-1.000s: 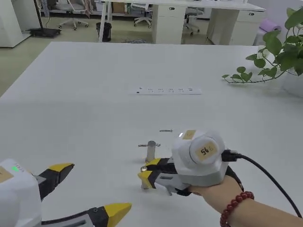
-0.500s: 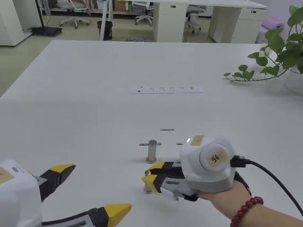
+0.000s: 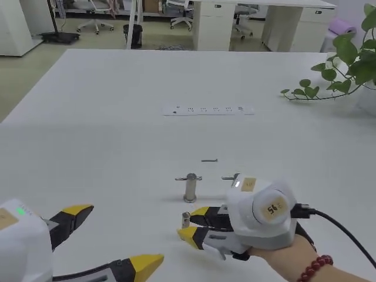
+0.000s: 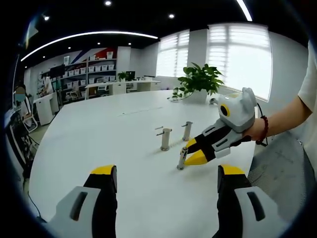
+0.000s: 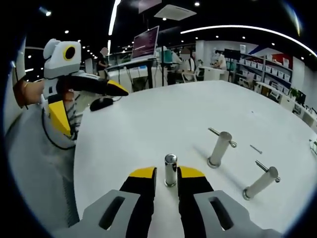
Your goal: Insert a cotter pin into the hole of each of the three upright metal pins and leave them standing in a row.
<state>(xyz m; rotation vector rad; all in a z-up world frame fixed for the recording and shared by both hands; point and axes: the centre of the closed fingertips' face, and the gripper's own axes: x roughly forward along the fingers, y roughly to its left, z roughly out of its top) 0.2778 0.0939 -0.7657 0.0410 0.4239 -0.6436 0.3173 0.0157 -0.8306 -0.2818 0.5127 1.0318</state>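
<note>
Three upright metal pins stand on the white table (image 3: 106,117). The middle pin (image 3: 191,187) (image 4: 165,139) (image 5: 219,148) carries a cotter pin. So does the far one (image 3: 235,178) (image 4: 186,131) (image 5: 260,183), half hidden behind my right gripper in the head view. A bare pin (image 3: 185,220) (image 4: 182,158) (image 5: 170,169) stands free at the tips of my right gripper (image 3: 195,223) (image 4: 194,151) (image 5: 167,173), whose jaws are narrowly open around it. A loose cotter pin (image 3: 209,160) (image 5: 256,148) lies beyond. My left gripper (image 3: 111,238) (image 4: 167,173) (image 5: 89,106) hangs wide open, empty, near the front left.
A white power strip (image 3: 208,110) lies mid-table. A potted plant (image 3: 346,64) (image 4: 198,79) trails over the far right edge. Desks and chairs stand past the table's far edge. The right gripper's black cable (image 3: 341,226) runs off to the right.
My right gripper has drawn back to the right, off the bare pin, which now stands free at its tips. The far pin's top has come into sight. The left gripper stays put.
</note>
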